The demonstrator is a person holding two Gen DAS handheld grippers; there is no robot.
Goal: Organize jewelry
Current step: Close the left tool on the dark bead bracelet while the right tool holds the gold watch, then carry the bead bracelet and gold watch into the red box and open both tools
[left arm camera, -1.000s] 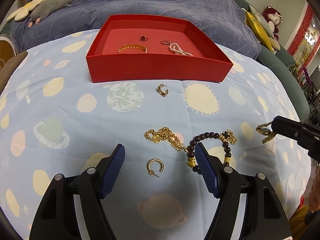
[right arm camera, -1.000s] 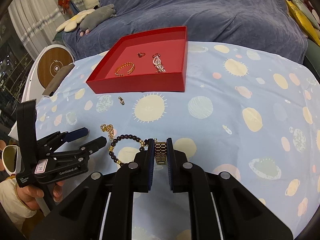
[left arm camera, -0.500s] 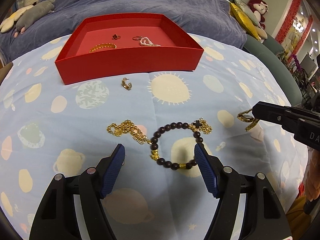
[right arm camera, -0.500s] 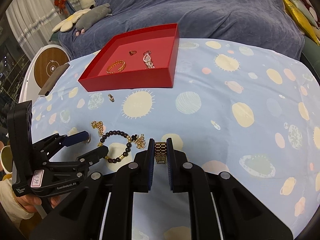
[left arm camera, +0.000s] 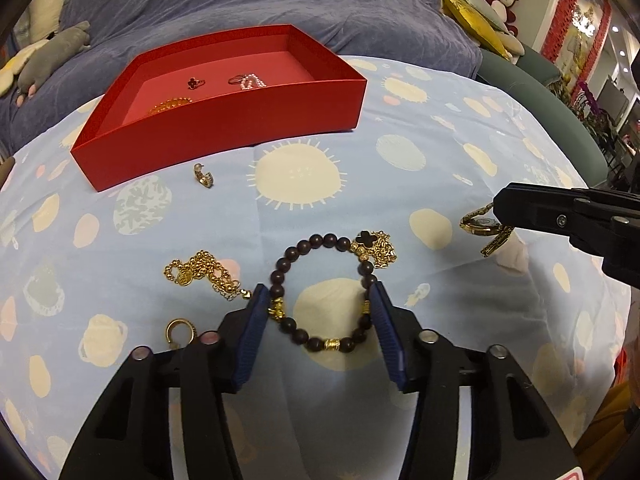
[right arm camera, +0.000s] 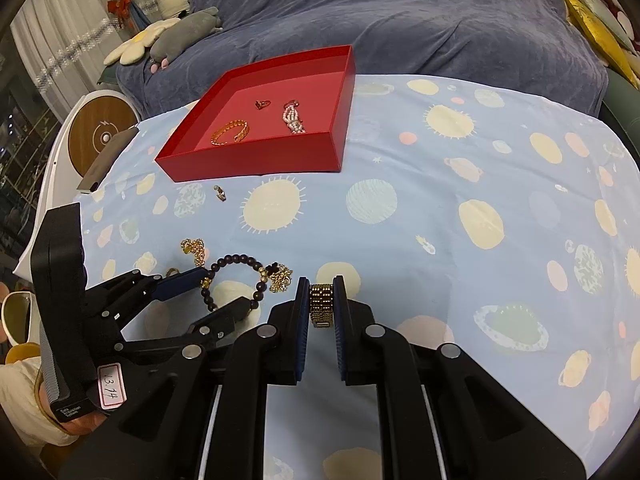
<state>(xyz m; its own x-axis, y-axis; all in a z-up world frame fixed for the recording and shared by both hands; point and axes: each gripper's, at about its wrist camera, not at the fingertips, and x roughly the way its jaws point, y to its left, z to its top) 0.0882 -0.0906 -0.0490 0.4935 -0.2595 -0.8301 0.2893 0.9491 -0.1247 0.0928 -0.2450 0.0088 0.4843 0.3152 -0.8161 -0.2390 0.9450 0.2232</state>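
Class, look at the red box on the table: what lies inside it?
Inside the red box lie a gold bracelet, a dark clover ring and a pearl piece. Its front wall hides the nearest floor.

dark bead bracelet (left arm camera: 324,292) flat on cloth; gold watch (right arm camera: 321,306) gripped.

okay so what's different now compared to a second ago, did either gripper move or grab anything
The left gripper shifted from over the gold hoop earring to straddle the dark bead bracelet, and its jaws have just been closing around it. The right gripper stayed clamped on the gold watch. The red tray is unchanged.
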